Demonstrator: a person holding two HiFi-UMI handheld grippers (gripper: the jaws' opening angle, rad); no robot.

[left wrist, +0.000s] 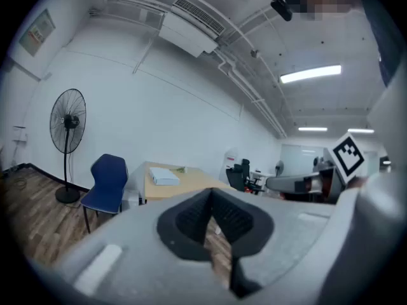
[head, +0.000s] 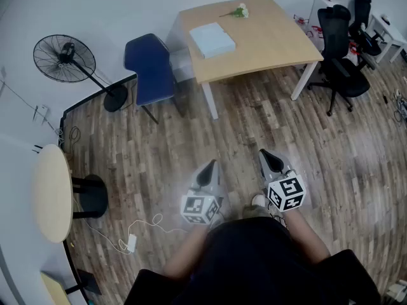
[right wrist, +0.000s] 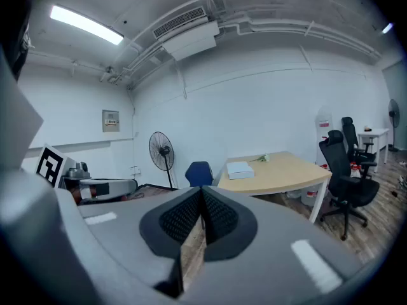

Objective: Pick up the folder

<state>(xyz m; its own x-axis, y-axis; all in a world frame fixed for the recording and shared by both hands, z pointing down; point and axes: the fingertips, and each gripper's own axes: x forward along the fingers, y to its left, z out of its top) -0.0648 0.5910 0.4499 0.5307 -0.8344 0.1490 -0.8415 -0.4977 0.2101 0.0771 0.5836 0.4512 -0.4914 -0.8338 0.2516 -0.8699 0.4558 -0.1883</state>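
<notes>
Your left gripper [head: 207,171] and right gripper [head: 269,160] sit side by side at lower centre of the head view, over the wood floor [head: 254,126]. Both have their jaws pressed together with nothing between them. The pale folder [head: 212,39] lies flat on the wooden table [head: 273,40] at upper centre, well apart from both grippers. A white flower [head: 239,11] lies near the folder. A blue chair [head: 149,68] is left of the table, a standing fan [head: 64,58] upper left, and a black office chair [head: 337,49] upper right.
</notes>
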